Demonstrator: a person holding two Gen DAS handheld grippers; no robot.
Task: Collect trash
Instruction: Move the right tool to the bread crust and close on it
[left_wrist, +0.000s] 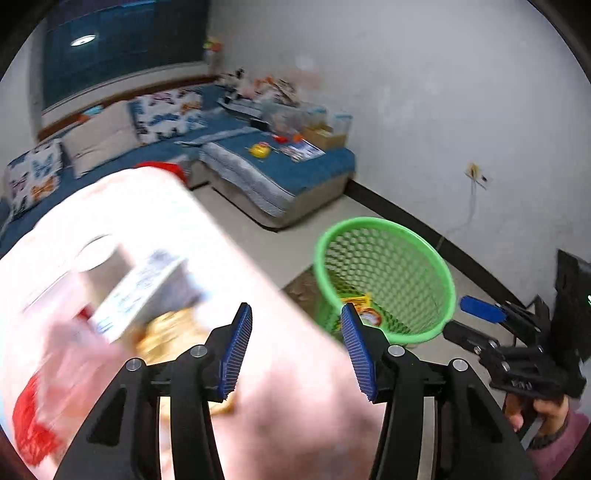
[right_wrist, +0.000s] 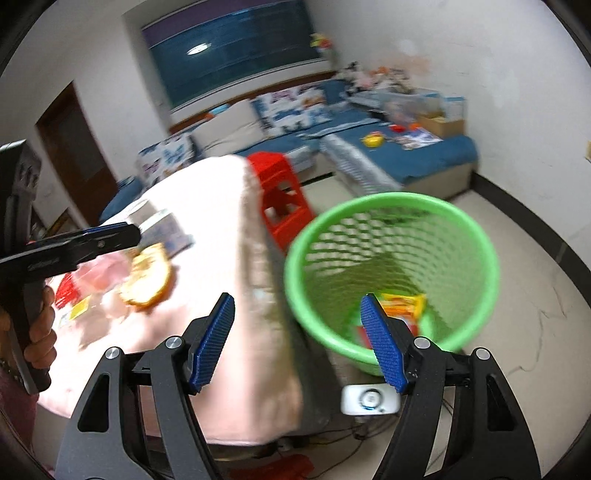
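Pink-clothed table (right_wrist: 207, 206) beside green basket (right_wrist: 476, 236), blue sofa (right_wrist: 436, 155) behind; both grippers (left_wrist: 295, 343) (right_wrist: 299, 339) apart, empty.

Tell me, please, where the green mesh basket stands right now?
The green mesh basket stands on the floor just right of the pink-covered table, in front of the red stool.
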